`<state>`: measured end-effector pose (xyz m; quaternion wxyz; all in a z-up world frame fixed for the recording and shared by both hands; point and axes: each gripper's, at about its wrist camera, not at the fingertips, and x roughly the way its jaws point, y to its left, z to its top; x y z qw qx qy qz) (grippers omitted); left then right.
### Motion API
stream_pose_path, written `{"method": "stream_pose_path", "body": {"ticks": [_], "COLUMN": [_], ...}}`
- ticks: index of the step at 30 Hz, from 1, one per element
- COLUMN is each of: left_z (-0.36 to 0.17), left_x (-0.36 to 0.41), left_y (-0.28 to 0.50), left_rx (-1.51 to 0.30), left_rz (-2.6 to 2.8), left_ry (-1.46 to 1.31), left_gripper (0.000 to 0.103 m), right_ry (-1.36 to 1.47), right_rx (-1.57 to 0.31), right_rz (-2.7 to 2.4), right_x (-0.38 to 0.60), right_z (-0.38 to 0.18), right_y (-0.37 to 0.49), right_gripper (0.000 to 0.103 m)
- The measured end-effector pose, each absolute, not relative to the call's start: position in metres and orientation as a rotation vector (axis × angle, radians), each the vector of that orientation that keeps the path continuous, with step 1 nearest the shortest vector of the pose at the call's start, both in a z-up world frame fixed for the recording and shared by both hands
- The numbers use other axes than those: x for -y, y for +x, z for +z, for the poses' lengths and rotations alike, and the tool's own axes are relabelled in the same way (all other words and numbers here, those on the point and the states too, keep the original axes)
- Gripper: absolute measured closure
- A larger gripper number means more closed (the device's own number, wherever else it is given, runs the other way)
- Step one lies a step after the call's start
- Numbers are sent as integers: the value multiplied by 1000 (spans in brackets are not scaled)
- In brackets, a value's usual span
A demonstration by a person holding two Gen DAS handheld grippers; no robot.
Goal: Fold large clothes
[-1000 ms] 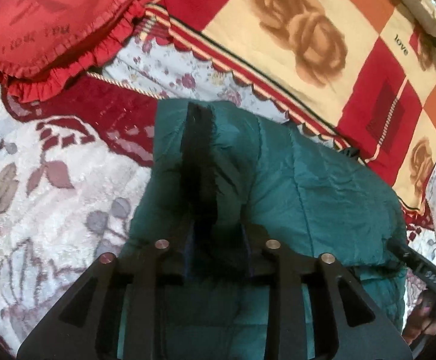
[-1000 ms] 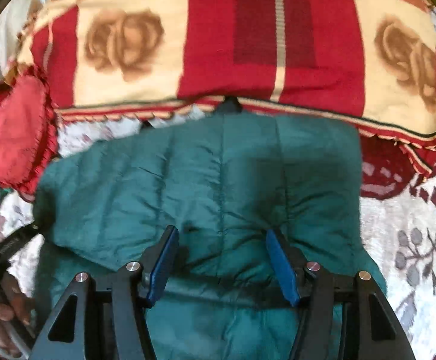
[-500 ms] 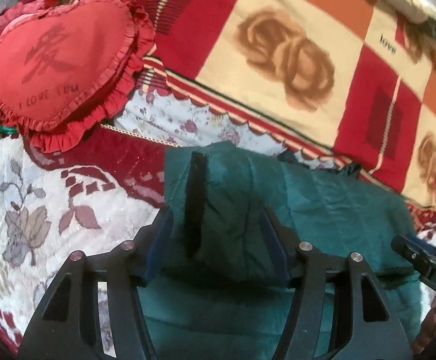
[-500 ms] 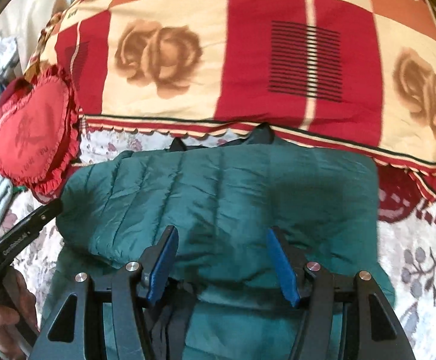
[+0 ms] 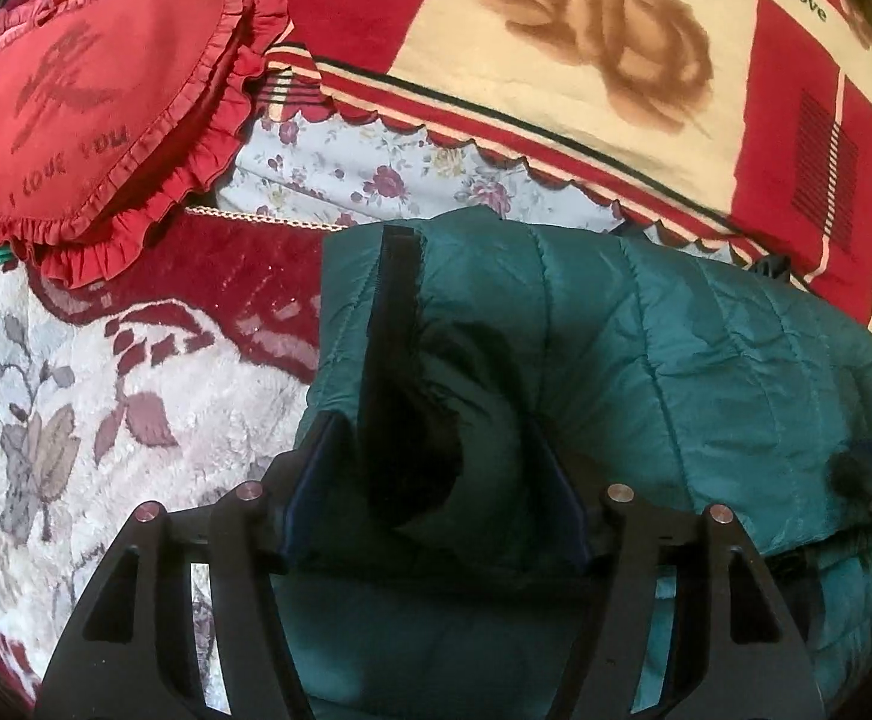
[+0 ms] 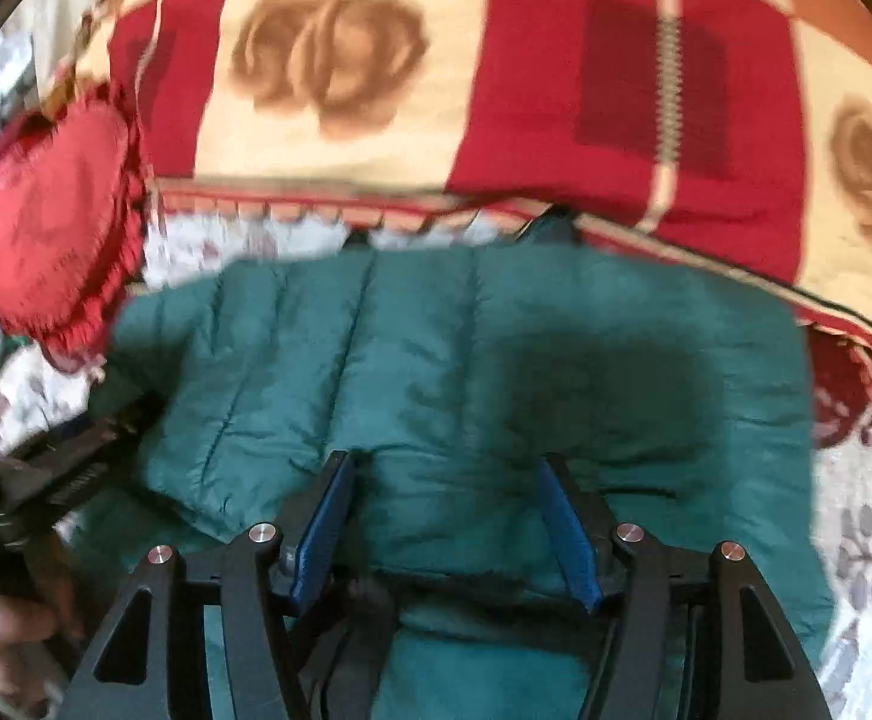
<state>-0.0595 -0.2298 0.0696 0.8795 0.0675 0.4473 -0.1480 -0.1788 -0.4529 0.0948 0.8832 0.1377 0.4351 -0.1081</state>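
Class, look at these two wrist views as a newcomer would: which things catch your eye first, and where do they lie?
The puffy green jacket fills the middle of both views, lying folded on the bed. Each open tool, left and right, straddles its near edge. Behind it spreads a red-and-cream rose blanket, with a frilled red heart cushion at the far left.

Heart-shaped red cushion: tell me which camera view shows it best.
The left wrist view. There the heart-shaped red cushion fills the upper left, sharp enough to read "I love you" and see its ruffled edge. In the right wrist view the cushion sits small at the left edge, motion-blurred, its lettering unreadable.
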Motion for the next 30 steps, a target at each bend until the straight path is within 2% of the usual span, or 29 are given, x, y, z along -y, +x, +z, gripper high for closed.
{"method": "stream_pose_path", "body": {"ticks": [5, 10, 16, 23, 25, 30], "left_z": [70, 70, 67, 81, 89, 112], "left_x": [229, 229, 234, 221, 215, 189], "left_y": [-59, -59, -59, -71, -80, -112], "left_rx": [-931, -930, -925, -917, -912, -876], "left_rz": [-308, -311, -302, -318, -331, -355], "left_ry": [132, 131, 149, 108, 108, 100], "left_gripper": [38, 38, 33, 33, 33, 33], "right_ry": [285, 294, 339, 389, 390, 409], "right_rx": [-853, -959, -979, -917, -899, -893], "right_rz": [-346, -427, -420, -401, -386, -332], "right_x": [483, 514, 523, 520, 515, 500], "right_z": [112, 77, 56, 90, 103, 116], "right_y": [-216, -215, -211, -247, -265, -307], "right_gripper": [43, 43, 42, 42, 36, 33]}}
